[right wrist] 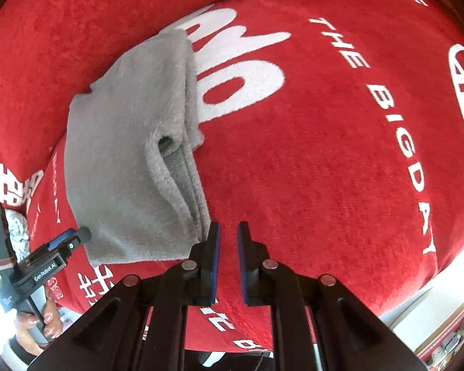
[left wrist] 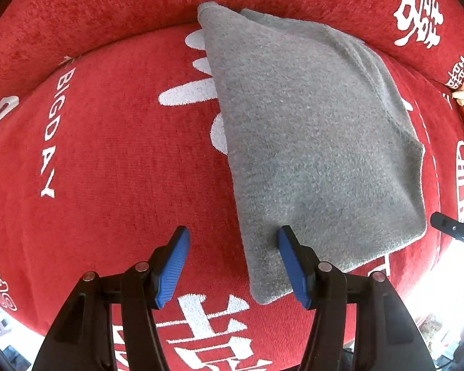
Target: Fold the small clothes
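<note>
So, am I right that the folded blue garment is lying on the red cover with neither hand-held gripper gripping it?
Only the colour is wrong: the folded garment is grey, as the left wrist view shows. It lies on the red cover, gripped by neither hand-held gripper.

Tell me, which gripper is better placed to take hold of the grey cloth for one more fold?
Probably left. The left gripper has fingers apart, straddling the near corner edge of the grey cloth. The right gripper stands beside the cloth's edge over the red cover, with only a narrow gap.
</note>
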